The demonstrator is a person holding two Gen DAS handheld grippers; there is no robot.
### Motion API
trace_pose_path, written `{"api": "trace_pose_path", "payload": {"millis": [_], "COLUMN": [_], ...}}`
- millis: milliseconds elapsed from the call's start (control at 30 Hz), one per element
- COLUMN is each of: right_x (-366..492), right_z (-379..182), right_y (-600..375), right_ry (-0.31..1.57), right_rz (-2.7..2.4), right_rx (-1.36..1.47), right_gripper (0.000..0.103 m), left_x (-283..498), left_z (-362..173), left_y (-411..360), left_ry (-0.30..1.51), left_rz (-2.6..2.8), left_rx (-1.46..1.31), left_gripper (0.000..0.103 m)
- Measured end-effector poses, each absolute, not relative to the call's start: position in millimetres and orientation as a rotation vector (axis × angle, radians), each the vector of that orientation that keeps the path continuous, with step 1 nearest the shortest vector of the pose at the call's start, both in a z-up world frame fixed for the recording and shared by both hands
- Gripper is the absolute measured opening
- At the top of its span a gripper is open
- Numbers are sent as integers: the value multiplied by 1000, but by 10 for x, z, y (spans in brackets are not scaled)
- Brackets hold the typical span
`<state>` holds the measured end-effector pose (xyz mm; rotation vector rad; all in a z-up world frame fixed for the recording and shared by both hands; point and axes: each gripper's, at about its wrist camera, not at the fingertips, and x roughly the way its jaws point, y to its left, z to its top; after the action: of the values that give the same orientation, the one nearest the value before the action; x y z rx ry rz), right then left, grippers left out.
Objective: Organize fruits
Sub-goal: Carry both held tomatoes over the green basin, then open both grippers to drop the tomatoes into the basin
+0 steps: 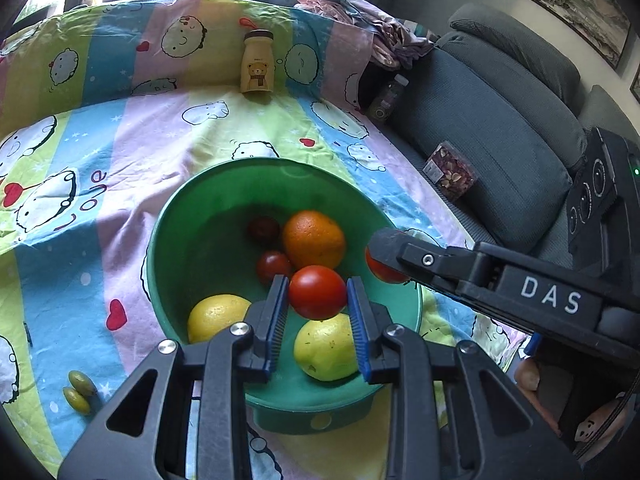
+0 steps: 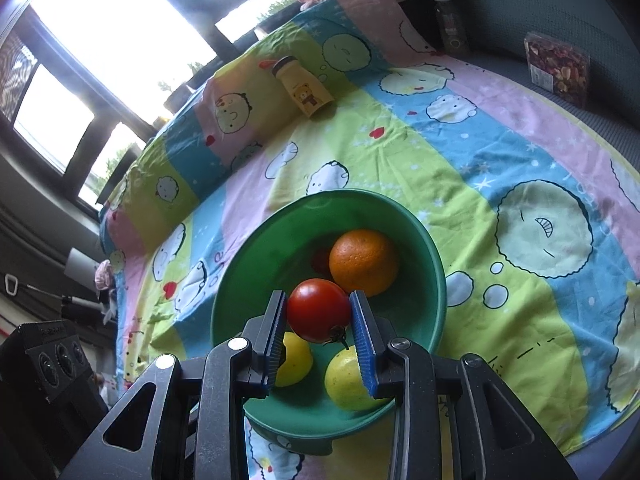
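A green bowl (image 1: pixel 168 240) sits on a cartoon-print cloth and holds an orange (image 1: pixel 314 238), two lemons (image 1: pixel 216 316) (image 1: pixel 326 346) and two small dark red fruits (image 1: pixel 273 265) (image 1: pixel 263 229). My left gripper (image 1: pixel 318 292) is shut on a red tomato (image 1: pixel 317 292) over the bowl. My right gripper (image 2: pixel 319 310) is shut on another red tomato (image 2: pixel 318 309) over the same bowl (image 2: pixel 436 264), above the orange (image 2: pixel 364 261) and lemons (image 2: pixel 346 380). The right gripper also shows in the left wrist view (image 1: pixel 386 258), at the bowl's right rim.
A yellow bear-print bottle (image 1: pixel 257 62) stands at the back of the cloth. Two green olives (image 1: pixel 79 390) lie on the cloth at front left. A grey sofa (image 1: pixel 500 140) with a packet of dried fruit (image 1: pixel 450 170) and a dark bottle (image 1: pixel 386 98) is to the right.
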<state>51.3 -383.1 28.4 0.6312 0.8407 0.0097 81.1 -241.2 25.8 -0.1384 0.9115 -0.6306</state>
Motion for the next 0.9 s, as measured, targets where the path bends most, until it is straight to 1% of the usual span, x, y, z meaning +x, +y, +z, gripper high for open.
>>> {"api": "trace_pose_path", "payload": {"millis": [367, 533, 600, 667, 733, 833, 900], "right_x": [559, 557, 550, 545, 543, 544, 550], "right_z": [210, 219, 230, 252, 280, 346, 385], "right_y": [-3853, -3844, -3839, -3814, -3761, -3617, -3492], "right_ry": [878, 885, 885, 880, 877, 868, 869], "right_rz": [-22, -34, -34, -33, -26, 0, 23], "right_rx": [624, 615, 621, 617, 602, 566, 538], "right_gripper": [34, 35, 36, 40, 48, 50, 50], "left_x": [815, 763, 734, 700, 666, 621, 591], "left_z": [211, 270, 312, 367, 412, 442, 448], "left_y": [-2430, -2309, -2240, -2135, -1970, -1679, -1474], "left_ry": [924, 901, 890, 871, 855, 844, 839], "left_rz": [-628, -628, -619, -600, -573, -521, -474], "left_rx": [-133, -168, -166, -168, -186, -216, -217], "left_gripper": [30, 50, 53, 57, 62, 66, 66]}}
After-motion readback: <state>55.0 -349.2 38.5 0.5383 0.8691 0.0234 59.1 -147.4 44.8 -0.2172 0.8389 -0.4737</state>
